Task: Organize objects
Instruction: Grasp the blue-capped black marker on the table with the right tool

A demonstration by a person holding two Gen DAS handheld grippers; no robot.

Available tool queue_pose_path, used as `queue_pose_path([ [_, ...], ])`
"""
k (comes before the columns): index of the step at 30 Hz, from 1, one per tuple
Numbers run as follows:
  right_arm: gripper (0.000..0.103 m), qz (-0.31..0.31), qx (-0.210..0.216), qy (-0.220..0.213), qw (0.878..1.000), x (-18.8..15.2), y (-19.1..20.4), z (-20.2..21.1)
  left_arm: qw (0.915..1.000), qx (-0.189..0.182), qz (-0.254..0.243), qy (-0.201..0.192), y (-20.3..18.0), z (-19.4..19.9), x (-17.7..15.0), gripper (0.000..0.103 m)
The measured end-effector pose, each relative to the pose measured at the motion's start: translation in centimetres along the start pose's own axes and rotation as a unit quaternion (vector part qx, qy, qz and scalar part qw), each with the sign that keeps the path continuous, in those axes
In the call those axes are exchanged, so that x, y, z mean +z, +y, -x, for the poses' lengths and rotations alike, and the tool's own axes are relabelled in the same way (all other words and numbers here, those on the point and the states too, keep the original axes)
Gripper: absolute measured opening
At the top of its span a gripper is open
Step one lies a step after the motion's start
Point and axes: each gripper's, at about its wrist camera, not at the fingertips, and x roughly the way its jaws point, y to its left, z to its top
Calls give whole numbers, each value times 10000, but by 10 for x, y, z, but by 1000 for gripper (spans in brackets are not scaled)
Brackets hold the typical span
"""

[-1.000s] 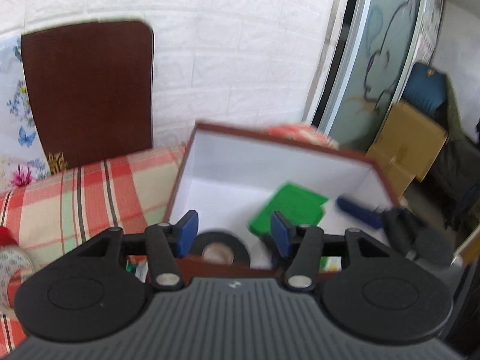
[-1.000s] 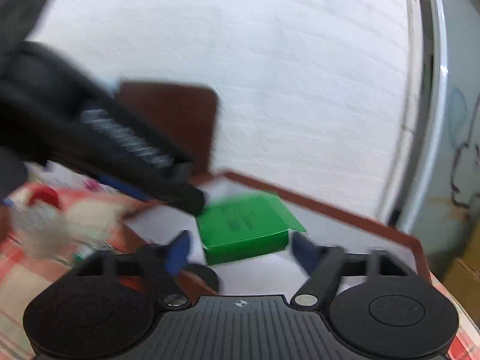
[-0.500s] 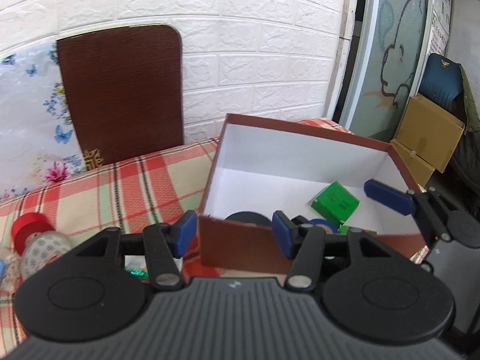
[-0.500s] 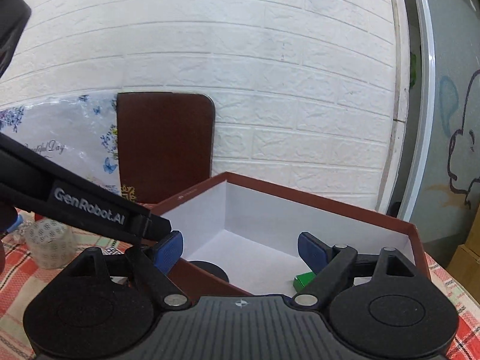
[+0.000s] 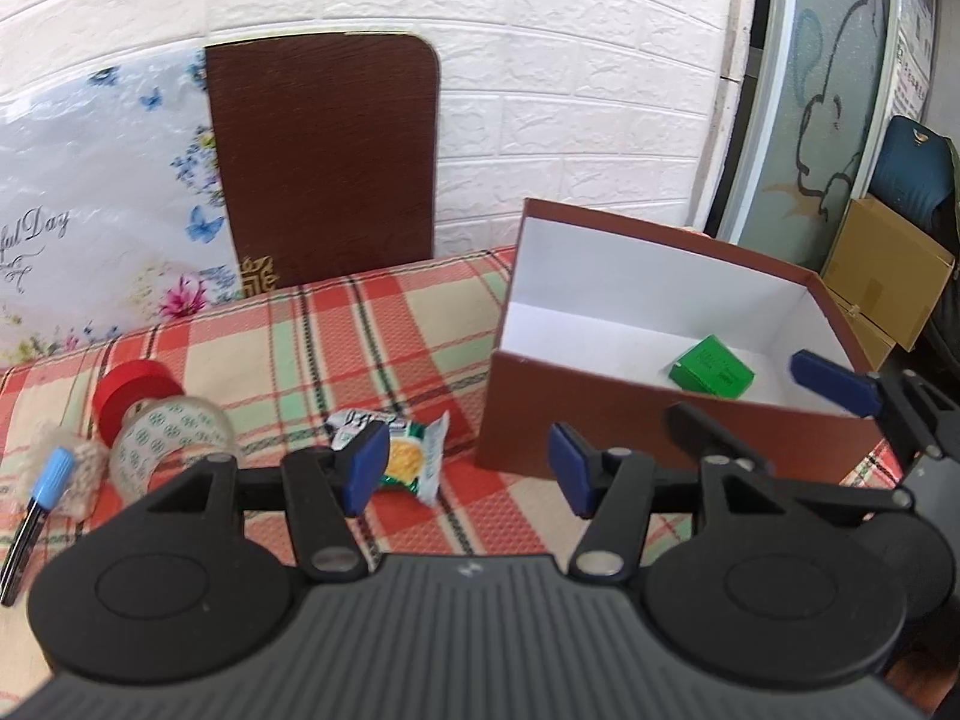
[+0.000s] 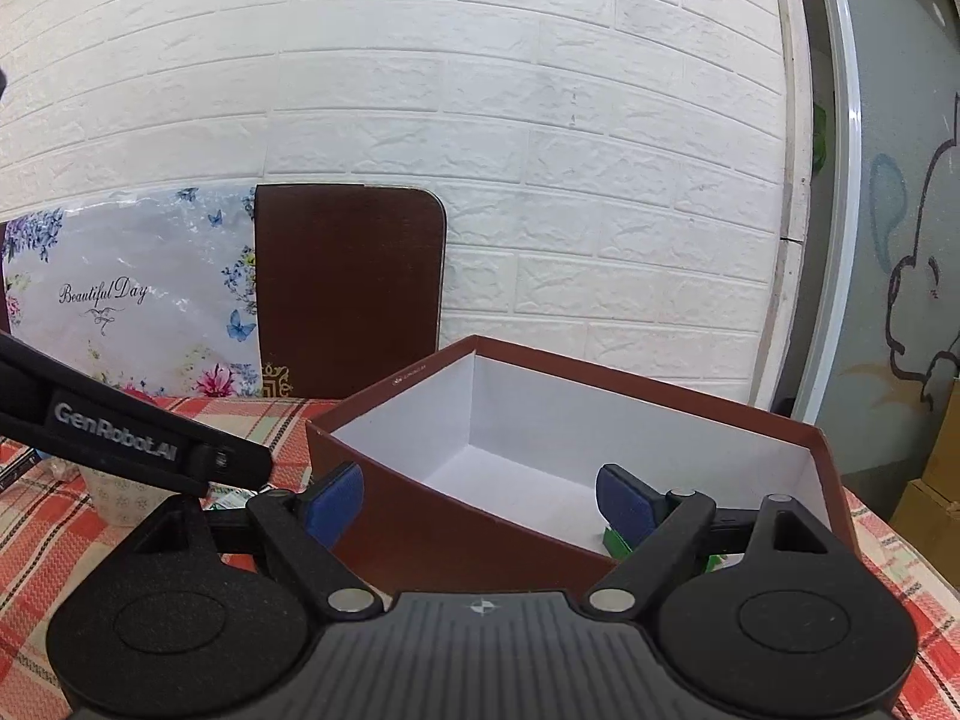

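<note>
Brown box [image 5: 654,420], white inside, lid off, on checked cloth over surface [image 5: 336,324], toward right end. Small green carton [image 5: 711,371] lying on box floor, near right-hand wall. Left gripper [image 5: 468,474] low over cloth, just in front of box's near-left corner; jaws apart w/ nothing between, and just been opening a bit more. Snack packet [image 5: 396,459] flat on cloth right behind left pad, between gripper and box. Further left: red tape roll [image 5: 135,396], clear tape roll [image 5: 171,438] leaning against it, blue-capped marker [image 5: 36,510] at edge. Right gripper [image 6: 480,501] level w/ box rim, jaws wide apart and empty, near wall of box straddled betw. pads, no contact seen. Left gripper's black arm across lower left of right view, partly blocking clear roll. Behind: dark brown board [image 5: 324,156] & flowered panel [image 5: 108,228] leaning on white brick wall [image 5: 540,60]. Cardboard carton [image 5: 882,288] off to right, beyond surface.
</note>
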Motion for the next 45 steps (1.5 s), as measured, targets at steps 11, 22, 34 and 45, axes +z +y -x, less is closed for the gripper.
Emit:
queue_pose_path([
  [11,90,186,-859,-753,9933,20,-29,-7,9989,360,254,173,19,7,-21,61],
  [22,92,1234,-1754,-802,9734,17,-23,-61,9966,646,413,310,37,12,-35,63],
  [34,89,1980,-1051,-497,9733,2,-32,-66,9919,814,782,588,79,32,-88,64],
  [45,96,1806,-574,-1403,9718,45,1,-1,9740,1697,1446,399,161,77,-139,65],
])
